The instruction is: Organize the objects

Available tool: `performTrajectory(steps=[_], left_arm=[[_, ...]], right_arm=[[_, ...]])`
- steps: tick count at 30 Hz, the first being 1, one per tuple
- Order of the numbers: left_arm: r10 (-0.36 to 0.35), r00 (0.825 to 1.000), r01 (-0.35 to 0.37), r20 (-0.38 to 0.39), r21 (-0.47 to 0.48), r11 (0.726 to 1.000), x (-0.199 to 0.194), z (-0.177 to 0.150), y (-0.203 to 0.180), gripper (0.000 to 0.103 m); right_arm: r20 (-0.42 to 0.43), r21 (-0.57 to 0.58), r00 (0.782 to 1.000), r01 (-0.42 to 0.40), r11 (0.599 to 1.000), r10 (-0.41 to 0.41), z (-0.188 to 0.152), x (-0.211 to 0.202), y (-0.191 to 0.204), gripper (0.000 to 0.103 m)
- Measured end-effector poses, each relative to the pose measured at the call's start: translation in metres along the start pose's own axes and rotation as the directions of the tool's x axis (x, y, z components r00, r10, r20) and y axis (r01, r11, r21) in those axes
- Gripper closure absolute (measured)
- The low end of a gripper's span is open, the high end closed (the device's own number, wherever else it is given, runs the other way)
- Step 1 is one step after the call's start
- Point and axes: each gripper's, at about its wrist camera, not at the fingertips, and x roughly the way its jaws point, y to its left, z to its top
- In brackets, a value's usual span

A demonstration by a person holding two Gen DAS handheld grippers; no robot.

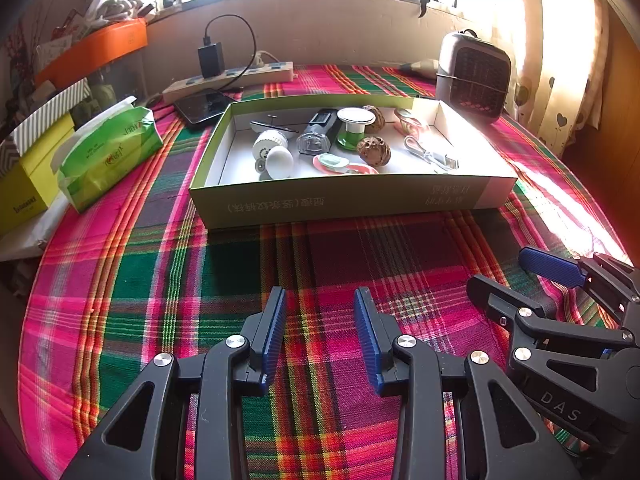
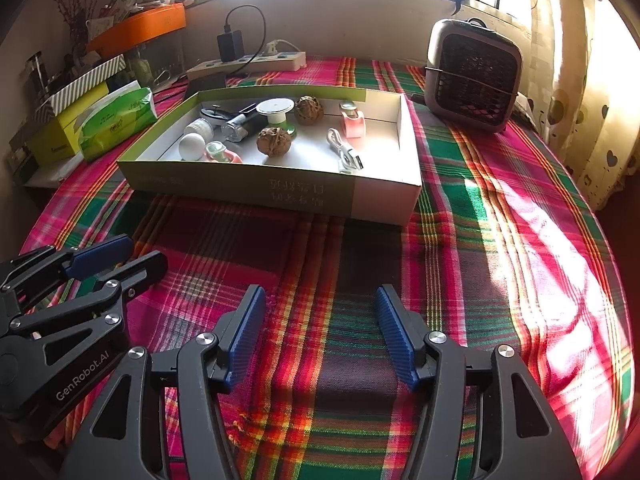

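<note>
A shallow green and white cardboard box [image 1: 340,200] [image 2: 280,192] stands on the plaid tablecloth ahead of both grippers. Inside it lie two walnuts [image 1: 373,151] [image 2: 273,141], a white bulb [image 1: 279,162] [image 2: 191,146], a green and white spool [image 1: 354,128] [image 2: 276,110], a dark clear-tipped device [image 1: 318,132] [image 2: 240,124], pink items [image 1: 344,165] [image 2: 353,124] and a white cable [image 1: 430,154] [image 2: 346,152]. My left gripper [image 1: 320,336] is open and empty over the cloth. My right gripper [image 2: 320,332] is open and empty beside it, and shows in the left wrist view [image 1: 516,276].
A small grey heater [image 1: 474,76] [image 2: 472,76] stands at the back right. A power strip with a black charger [image 1: 228,76] [image 2: 248,62] lies at the back. A green tissue pack [image 1: 108,156] [image 2: 116,124] and yellow box [image 1: 28,184] sit at left.
</note>
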Motion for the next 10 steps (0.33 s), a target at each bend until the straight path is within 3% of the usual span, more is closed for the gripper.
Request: performTrajectory(steps=[10], left_arm=[[0.000, 1.000, 0.000, 0.000, 0.000, 1.000, 0.0003, 0.0002, -0.0001, 0.070]], right_arm=[[0.000, 0.000, 1.000, -0.001, 1.000, 0.001, 0.0004, -0.0001, 0.0004, 0.044]])
